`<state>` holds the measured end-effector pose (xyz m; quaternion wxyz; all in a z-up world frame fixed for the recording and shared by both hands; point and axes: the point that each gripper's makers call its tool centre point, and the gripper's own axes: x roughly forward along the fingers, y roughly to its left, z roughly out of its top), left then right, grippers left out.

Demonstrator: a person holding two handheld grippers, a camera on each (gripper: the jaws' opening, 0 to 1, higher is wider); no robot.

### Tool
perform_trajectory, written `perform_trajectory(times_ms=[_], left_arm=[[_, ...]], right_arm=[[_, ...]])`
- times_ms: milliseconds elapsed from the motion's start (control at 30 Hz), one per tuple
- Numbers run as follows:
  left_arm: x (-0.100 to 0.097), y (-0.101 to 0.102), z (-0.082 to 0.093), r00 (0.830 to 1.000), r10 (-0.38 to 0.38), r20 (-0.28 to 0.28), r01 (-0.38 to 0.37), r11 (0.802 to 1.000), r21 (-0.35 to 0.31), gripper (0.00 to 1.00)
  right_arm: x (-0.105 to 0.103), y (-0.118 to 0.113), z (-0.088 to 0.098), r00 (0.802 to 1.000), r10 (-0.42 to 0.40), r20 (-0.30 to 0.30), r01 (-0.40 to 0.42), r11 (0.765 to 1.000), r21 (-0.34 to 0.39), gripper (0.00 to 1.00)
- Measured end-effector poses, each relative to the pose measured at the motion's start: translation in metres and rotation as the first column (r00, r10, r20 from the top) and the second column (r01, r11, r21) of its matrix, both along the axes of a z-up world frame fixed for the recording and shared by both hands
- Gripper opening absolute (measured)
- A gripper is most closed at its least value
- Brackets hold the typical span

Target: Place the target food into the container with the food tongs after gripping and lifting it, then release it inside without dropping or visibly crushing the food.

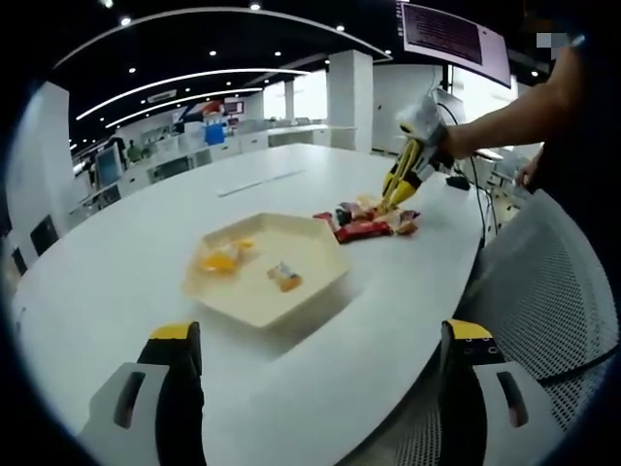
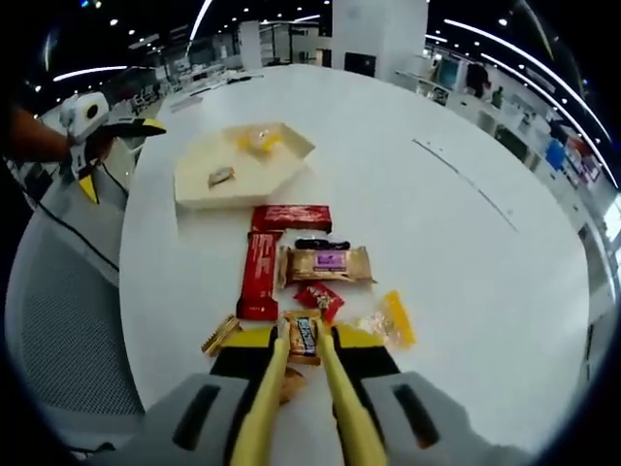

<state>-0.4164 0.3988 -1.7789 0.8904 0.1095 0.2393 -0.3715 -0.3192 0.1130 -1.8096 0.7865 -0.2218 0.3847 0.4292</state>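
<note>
Snack packet (image 2: 305,335) between right hand-held gripper (image 2: 303,342) tongs — gripped

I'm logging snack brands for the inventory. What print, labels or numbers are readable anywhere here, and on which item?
None can be read.
Red wrappers: print blurred.
Brown packet: purple label, too small.
Small packet between the yellow tongs: blurred.
Overhead screen: lines of text, unreadable.
</note>
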Motion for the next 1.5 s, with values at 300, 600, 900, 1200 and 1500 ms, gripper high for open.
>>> perform_trajectory(times_ms=[300,600,900,1200,1500], left_arm=[[-0.001,0.000,0.000,1.000,-0.007,0.001,0.007,1.000,0.004,0.99],[-0.002,-0.001,0.000,1.000,-0.012,0.003,0.012,1.000,0.007,1.00],[0.000,0.000,0.000,1.000,-0.010,0.011,0.010,1.000,0.008,1.00],[0.001,0.002,0.002,1.000,0.000,0.026,-0.001,1.000,0.015,1.00],[-0.002,-0.001,-0.003,0.999,-0.028,0.019,0.027,0.998,0.050,0.99]], right_arm=[[0.010,-0.003,0.023,1.000,-0.001,0.021,0.001,1.000,0.001,0.21],[0.013,-0.002,0.043,0.998,0.017,0.054,-0.016,1.000,-0.004,0.21],[0.020,0.013,0.058,0.997,0.030,0.071,-0.031,1.000,0.006,0.21],[0.029,0.054,0.078,0.993,0.077,0.094,-0.080,0.996,0.031,0.21],[0.036,0.128,0.093,0.980,0.159,0.116,-0.169,0.982,0.082,0.21]])
